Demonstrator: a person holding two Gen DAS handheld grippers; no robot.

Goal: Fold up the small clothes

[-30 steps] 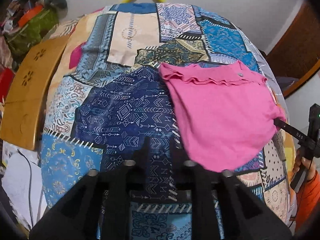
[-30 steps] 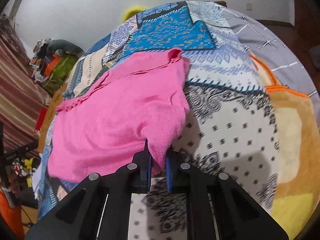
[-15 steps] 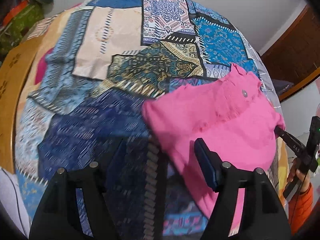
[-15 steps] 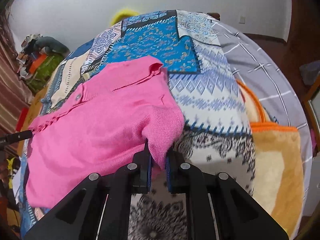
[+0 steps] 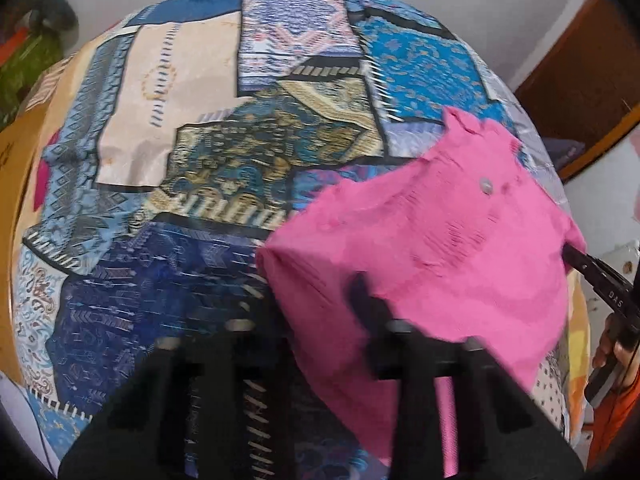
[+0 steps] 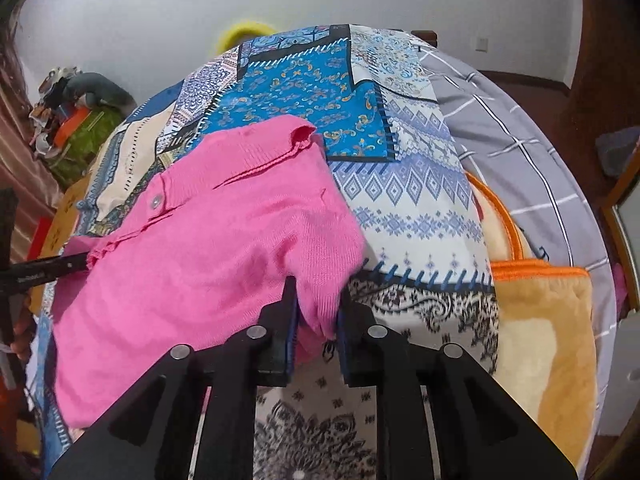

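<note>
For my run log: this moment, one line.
left jaws: just been closing on pink top | right jaws: just been opening, pink top between

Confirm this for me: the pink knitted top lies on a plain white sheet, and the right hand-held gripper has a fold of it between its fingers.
One detail is wrong. The pink knitted top lies on a patchwork-print bedspread of blue, cream and black patterns, not a plain white sheet; the right wrist view shows this. The rest holds: the right hand-held gripper has a fold of it between its fingers.

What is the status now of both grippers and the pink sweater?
Left gripper just closing on pink sweater edge. Right gripper pinching its other edge, jaws just easing. Sweater part-lifted over patchwork bedspread. Nothing in the way.
</note>
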